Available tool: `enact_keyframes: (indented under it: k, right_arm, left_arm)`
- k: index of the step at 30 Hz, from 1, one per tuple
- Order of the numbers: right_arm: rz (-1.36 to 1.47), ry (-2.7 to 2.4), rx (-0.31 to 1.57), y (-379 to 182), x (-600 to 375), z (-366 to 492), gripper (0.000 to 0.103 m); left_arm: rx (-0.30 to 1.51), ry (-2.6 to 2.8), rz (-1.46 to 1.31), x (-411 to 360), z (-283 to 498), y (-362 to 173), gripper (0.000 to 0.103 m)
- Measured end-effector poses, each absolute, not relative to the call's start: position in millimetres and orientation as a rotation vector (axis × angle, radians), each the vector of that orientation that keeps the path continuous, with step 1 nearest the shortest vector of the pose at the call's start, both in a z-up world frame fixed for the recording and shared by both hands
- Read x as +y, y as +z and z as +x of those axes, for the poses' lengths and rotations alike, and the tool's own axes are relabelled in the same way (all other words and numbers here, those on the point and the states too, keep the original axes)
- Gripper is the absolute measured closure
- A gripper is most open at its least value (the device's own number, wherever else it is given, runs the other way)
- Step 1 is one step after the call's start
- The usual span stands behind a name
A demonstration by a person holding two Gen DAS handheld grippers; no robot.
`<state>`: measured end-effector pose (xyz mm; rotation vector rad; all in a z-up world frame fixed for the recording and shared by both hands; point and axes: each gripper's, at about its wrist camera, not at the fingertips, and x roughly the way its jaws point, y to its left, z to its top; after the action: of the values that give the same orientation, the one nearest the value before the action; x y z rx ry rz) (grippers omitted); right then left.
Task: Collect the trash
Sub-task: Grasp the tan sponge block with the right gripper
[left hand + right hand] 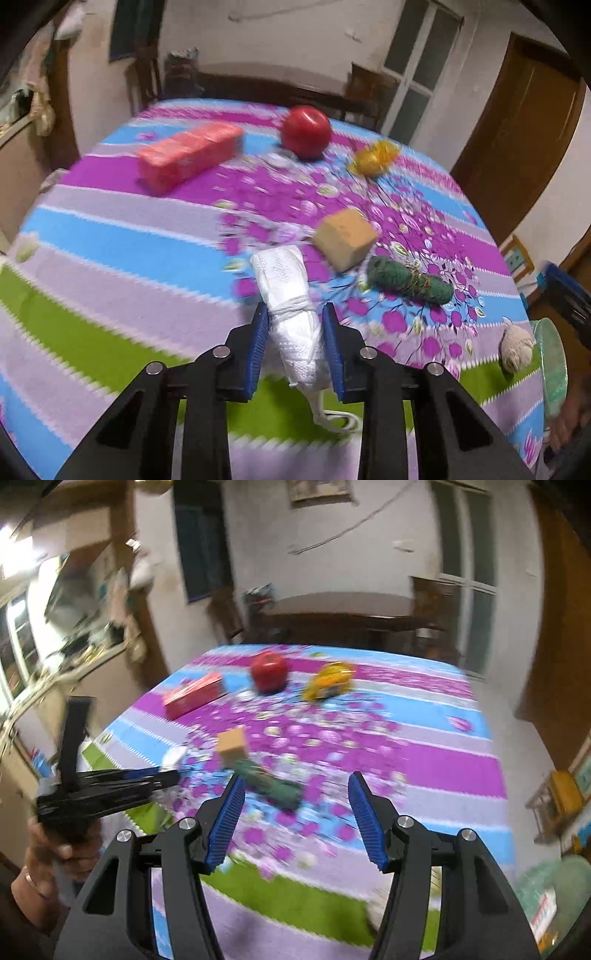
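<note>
My left gripper [295,314] is shut on a white tissue roll tied with string [291,314], held above the striped tablecloth [110,229]. A tan foam block [345,238] and a green scrubber roll [408,280] lie just beyond it. A beige crumpled wad [516,349] sits at the right table edge. My right gripper [295,782] is open and empty above the table, with the green scrubber roll [277,786] and tan block [232,744] just ahead of its left finger. The left gripper [110,782] shows at the left of the right wrist view.
A red box [190,155], a red apple [306,131] and a yellow wrapper [375,157] lie at the far side of the table. A green bin [552,365] stands off the right edge; it also shows in the right wrist view [554,893]. Dark furniture stands behind.
</note>
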<state>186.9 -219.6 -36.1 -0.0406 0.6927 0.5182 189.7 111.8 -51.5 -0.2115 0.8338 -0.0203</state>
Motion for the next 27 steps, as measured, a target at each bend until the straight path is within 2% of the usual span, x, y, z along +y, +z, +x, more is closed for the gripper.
enact_keyframes:
  k: [3,4,5,10,11,12,14,18,27]
  right_arm:
    - [-0.040,0.612,0.758,-48.0,-179.6,211.6,0.045]
    - [-0.054,0.634,0.782,-53.3,-162.7,220.6,0.040]
    - [-0.074,0.648,0.798,-58.7,-146.4,229.1,0.031]
    - [-0.185,0.624,0.881,-85.0,-95.8,265.1,0.030]
    - [-0.199,0.604,0.914,-93.3,-88.2,273.7,0.031]
    - [-0.211,0.599,0.926,-97.9,-85.2,276.8,0.047]
    - [-0.257,0.553,0.918,-100.3,-81.1,278.1,0.066]
    - [-0.207,0.589,0.833,-77.5,-94.5,255.2,0.068]
    - [-0.049,0.607,0.634,-20.3,-175.9,128.1,0.068]
  left_arm:
    - [0.799,0.009,-0.237,136.9,160.1,-42.5,0.072]
    - [0.794,0.012,-0.251,144.4,151.7,-40.6,0.072]
    - [0.790,0.017,-0.258,150.2,146.1,-39.4,0.072]
    - [0.755,0.049,-0.262,173.7,124.2,-33.5,0.072]
    - [0.753,0.052,-0.267,176.7,123.2,-33.3,0.072]
    - [0.752,0.052,-0.272,179.1,122.6,-33.7,0.072]
    - [0.752,0.049,-0.280,182.2,121.2,-33.8,0.072]
    - [0.744,0.031,-0.267,174.9,121.1,-30.7,0.072]
    - [0.693,-0.065,-0.121,110.9,114.3,-16.8,0.072]
